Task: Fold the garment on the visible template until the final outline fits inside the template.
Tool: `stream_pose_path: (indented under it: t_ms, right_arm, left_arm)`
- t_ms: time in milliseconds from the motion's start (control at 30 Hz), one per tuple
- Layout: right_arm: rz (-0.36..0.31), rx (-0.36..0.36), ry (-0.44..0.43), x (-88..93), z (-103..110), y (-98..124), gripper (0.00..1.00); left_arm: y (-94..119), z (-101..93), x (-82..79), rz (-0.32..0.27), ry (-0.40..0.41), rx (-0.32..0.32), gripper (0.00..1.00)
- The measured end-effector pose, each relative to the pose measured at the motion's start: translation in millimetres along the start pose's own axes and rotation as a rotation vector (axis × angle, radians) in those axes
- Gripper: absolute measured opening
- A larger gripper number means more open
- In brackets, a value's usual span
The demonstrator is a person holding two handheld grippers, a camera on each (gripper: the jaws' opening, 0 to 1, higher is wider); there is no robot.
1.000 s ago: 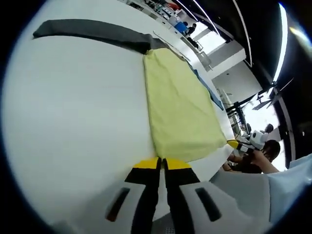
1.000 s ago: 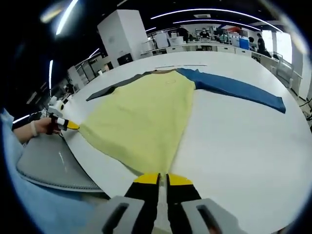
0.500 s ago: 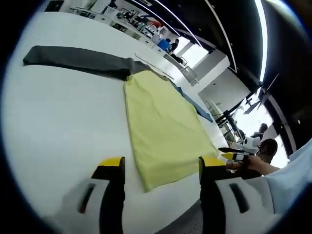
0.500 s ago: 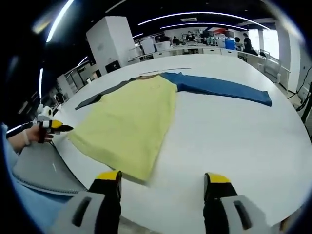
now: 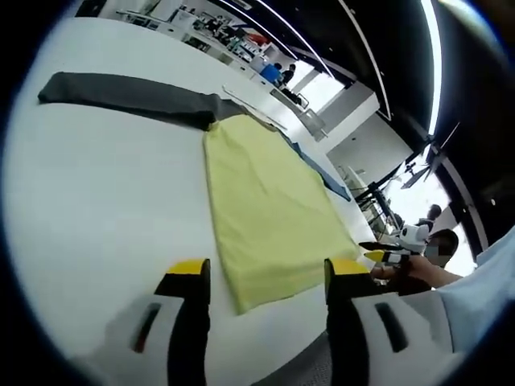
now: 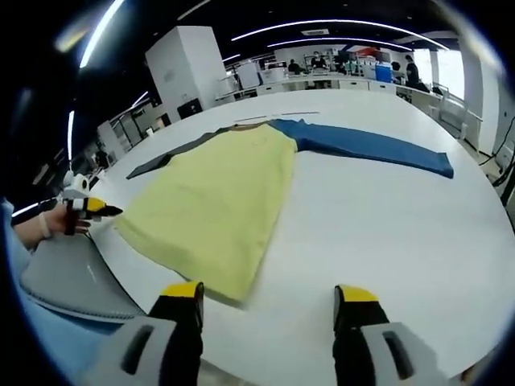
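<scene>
A garment lies flat on the white table: yellow body, a dark grey sleeve stretched to one side and a blue sleeve to the other. My left gripper stands open just off the hem's near corner, touching nothing. My right gripper is open too, by the hem's other corner, with bare table between its jaws. The left gripper shows at the left of the right gripper view, held in a hand. The right gripper appears at the right of the left gripper view.
The table's near edge runs close to the hem, with a grey lap and light blue sleeve below it. Benches, screens and people stand far behind the table. A thin line lies by the collar.
Both grippers have gone from shut on the yellow hem's corners to open and now stand slightly back from it. The hem lies flat on the table.
</scene>
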State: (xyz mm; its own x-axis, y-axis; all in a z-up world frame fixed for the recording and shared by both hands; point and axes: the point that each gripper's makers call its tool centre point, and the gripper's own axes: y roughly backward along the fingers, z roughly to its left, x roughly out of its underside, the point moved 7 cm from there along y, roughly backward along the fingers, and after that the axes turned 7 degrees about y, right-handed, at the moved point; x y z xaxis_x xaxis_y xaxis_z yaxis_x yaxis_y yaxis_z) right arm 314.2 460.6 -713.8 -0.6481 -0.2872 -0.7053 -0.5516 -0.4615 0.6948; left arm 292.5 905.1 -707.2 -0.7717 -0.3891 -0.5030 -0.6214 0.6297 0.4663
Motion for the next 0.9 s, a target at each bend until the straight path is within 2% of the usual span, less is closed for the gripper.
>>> stream_pose_path:
  t_ms: [133,300,433,533,600,733,800,900]
  right_arm:
    - [0.006,-0.008,0.005,-0.2,0,0,0.64]
    - [0.006,-0.005,0.003,-0.6,-4,1,0.64]
    - [-0.004,0.015,0.006,-9.6,-20,1,0.63]
    - [-0.049,0.050,0.001,-25.6,-41,2,0.64]
    - [-0.057,0.075,-0.001,-33.3,-56,1,0.63]
    - [-0.111,0.147,-0.015,-56.7,-93,2,0.64]
    - [-0.135,0.198,-0.036,-65.0,-115,3,0.64]
    - [-0.165,0.262,-0.103,-70.5,-146,3,0.63]
  left_arm:
    - [-1,-1.0,2.2,0.013,0.003,0.006,0.51]
    - [-1,-1.8,2.3,0.012,0.000,0.006,0.52]
    - [-1,-1.9,-2.3,-0.010,-0.001,0.007,0.55]
    - [3,-3.9,-9.3,-0.045,0.007,0.020,0.59]
    - [4,-4.9,-12.7,-0.068,-0.001,0.021,0.62]
    - [7,-7.9,-18.8,-0.094,-0.036,0.019,0.74]
    - [9,-10.9,-22.2,-0.107,-0.106,0.021,0.80]
    - [11,-14.6,-23.2,-0.098,-0.159,0.009,0.91]
